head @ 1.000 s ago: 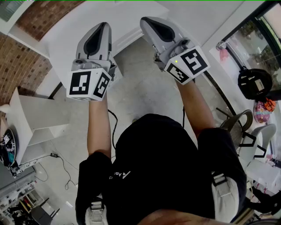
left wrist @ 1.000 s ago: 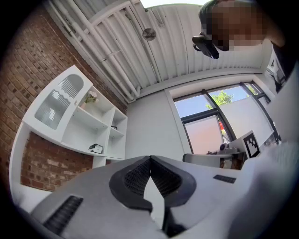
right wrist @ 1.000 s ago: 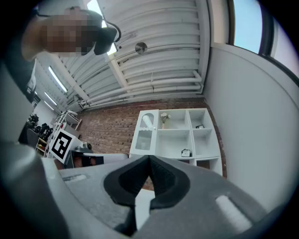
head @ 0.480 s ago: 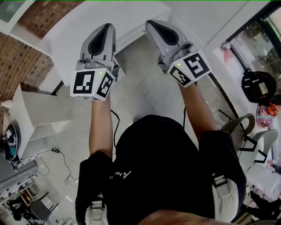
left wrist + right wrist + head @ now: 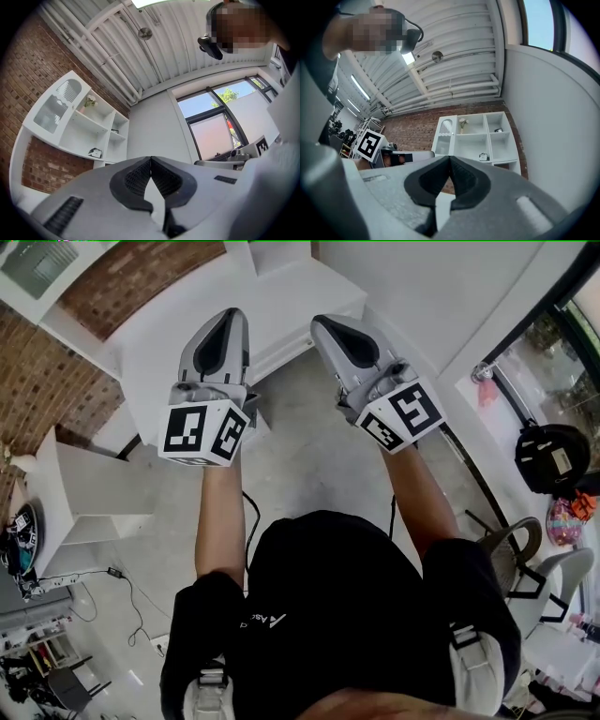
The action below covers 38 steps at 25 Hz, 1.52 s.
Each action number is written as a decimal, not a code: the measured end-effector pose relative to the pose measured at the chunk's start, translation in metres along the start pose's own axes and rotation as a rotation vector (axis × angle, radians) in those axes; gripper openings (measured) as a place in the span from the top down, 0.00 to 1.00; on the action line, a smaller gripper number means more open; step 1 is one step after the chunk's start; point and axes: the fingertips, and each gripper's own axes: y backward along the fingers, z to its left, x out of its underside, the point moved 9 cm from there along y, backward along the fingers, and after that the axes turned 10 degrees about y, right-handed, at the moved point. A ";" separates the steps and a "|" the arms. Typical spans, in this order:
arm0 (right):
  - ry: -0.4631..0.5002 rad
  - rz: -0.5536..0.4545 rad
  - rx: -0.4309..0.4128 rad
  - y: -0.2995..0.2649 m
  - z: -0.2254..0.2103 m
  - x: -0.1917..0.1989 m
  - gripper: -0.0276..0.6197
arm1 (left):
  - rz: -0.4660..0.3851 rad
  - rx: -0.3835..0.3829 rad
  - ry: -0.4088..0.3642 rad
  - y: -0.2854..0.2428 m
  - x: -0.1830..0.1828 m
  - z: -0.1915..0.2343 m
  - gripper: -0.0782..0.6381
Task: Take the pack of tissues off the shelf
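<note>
The white shelf unit (image 5: 476, 136) stands against a brick wall, some way ahead of both grippers. A small pack, probably the tissues (image 5: 483, 156), lies on a lower shelf; in the left gripper view the pack (image 5: 95, 152) shows on the same shelf (image 5: 79, 126). My left gripper (image 5: 150, 159) is shut with nothing in it. My right gripper (image 5: 449, 158) is also shut and empty. In the head view the left gripper (image 5: 232, 315) and right gripper (image 5: 323, 322) are held side by side at chest height, pointing at the white furniture (image 5: 281, 296).
A vase of flowers (image 5: 462, 123) and another small item (image 5: 498, 130) sit on upper shelves. A white stepped block (image 5: 94, 493) stands at the left, cables (image 5: 122, 577) trail on the floor, and chairs (image 5: 544, 549) are at the right by the window.
Both grippers have drifted slightly right and down in the head view, and more of the white furniture now shows at the top. Both stay shut and empty.
</note>
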 end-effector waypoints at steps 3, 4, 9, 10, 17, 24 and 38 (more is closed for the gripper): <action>0.007 -0.005 -0.021 0.003 -0.013 0.001 0.95 | -0.020 -0.019 -0.008 -0.011 0.000 -0.006 0.89; 0.007 -0.004 -0.025 0.003 -0.017 0.003 0.95 | -0.026 -0.027 -0.010 -0.014 0.000 -0.007 0.89; 0.002 0.003 -0.039 -0.012 -0.037 0.018 0.95 | -0.057 -0.116 -0.017 -0.035 -0.001 0.015 0.88; 0.003 0.007 -0.043 -0.017 -0.040 0.023 0.95 | -0.062 -0.135 -0.019 -0.041 -0.001 0.022 0.85; 0.046 0.023 -0.060 -0.069 -0.089 0.061 0.95 | -0.101 -0.233 -0.047 -0.108 0.004 0.090 0.58; 0.090 0.021 -0.075 -0.156 -0.165 0.100 0.95 | -0.125 -0.280 -0.101 -0.212 0.005 0.171 0.47; 0.087 0.001 -0.097 -0.278 -0.268 0.174 0.95 | -0.077 -0.381 -0.208 -0.374 0.002 0.308 0.33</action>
